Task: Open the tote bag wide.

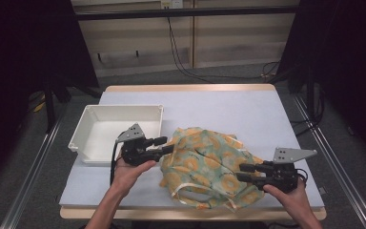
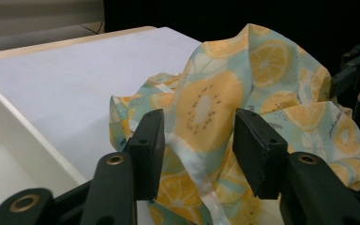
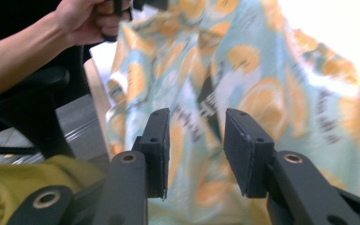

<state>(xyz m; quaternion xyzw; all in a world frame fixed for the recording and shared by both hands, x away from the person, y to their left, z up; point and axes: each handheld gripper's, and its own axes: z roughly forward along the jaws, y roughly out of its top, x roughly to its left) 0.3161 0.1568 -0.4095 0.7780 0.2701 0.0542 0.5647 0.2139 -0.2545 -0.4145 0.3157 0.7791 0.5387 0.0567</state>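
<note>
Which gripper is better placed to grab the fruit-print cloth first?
Left, probably. The left gripper already has a raised fold of the cloth between its open jaws. The right gripper is open too, facing flatter fabric.

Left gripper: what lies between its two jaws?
In the left gripper view, a fold of the cloth lies between the open jaws of the left gripper.
</note>
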